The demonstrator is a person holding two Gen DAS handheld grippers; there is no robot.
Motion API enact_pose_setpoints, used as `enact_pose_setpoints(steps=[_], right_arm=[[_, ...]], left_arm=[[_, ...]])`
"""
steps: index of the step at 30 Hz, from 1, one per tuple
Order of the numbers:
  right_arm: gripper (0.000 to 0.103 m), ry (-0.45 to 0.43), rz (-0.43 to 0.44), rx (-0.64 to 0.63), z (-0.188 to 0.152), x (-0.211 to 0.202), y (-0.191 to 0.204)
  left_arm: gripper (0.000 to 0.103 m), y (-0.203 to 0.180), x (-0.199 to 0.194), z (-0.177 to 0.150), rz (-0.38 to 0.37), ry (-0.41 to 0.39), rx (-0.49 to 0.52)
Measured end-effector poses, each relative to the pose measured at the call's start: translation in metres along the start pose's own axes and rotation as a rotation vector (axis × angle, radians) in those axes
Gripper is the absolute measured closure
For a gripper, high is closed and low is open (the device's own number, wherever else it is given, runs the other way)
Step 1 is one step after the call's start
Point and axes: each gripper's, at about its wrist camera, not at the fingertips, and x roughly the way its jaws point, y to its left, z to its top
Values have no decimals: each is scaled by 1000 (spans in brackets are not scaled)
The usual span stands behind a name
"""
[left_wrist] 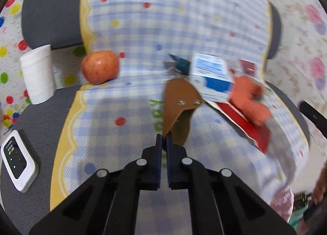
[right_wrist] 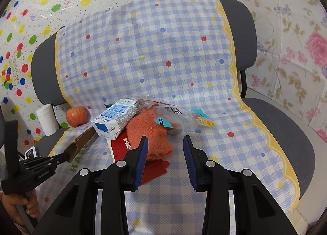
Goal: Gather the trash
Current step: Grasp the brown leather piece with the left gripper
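My left gripper [left_wrist: 163, 138] is shut on a brown cardboard piece [left_wrist: 179, 100] and holds its near edge above the chair seat; from the right wrist view the same gripper [right_wrist: 66, 154] grips the cardboard [right_wrist: 81, 139]. A white and blue carton [left_wrist: 212, 77] [right_wrist: 116, 118] leans on an orange glove [left_wrist: 251, 96] [right_wrist: 151, 134] over a red packet [left_wrist: 245, 126] [right_wrist: 120, 143]. A clear plastic bag [right_wrist: 184, 116] lies behind the glove. My right gripper [right_wrist: 164, 143] is open and empty, just in front of the glove.
The pile lies on a blue checked cloth [right_wrist: 163, 51] draped over a grey chair [right_wrist: 286, 124]. An apple [left_wrist: 100, 67] [right_wrist: 77, 116], a white paper cup [left_wrist: 37, 75] [right_wrist: 47, 120] and a small white device [left_wrist: 18, 165] sit at the seat's left side.
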Motion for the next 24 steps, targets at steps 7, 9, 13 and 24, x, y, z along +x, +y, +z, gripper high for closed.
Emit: enact_pose_setpoints(steps=[7, 9, 13, 24], right_arm=[[65, -3, 0, 18, -7, -13, -5], [64, -4, 1, 26, -8, -15, -7], [63, -3, 4, 37, -11, -18, -11], [61, 11, 1, 37, -16, -13, -13]], left_arm=[[93, -11, -4, -9, -31, 17, 51], [90, -11, -2, -11, -31, 17, 57], [87, -16, -3, -13, -34, 13, 72], [81, -14, 15, -11, -36, 30, 65]])
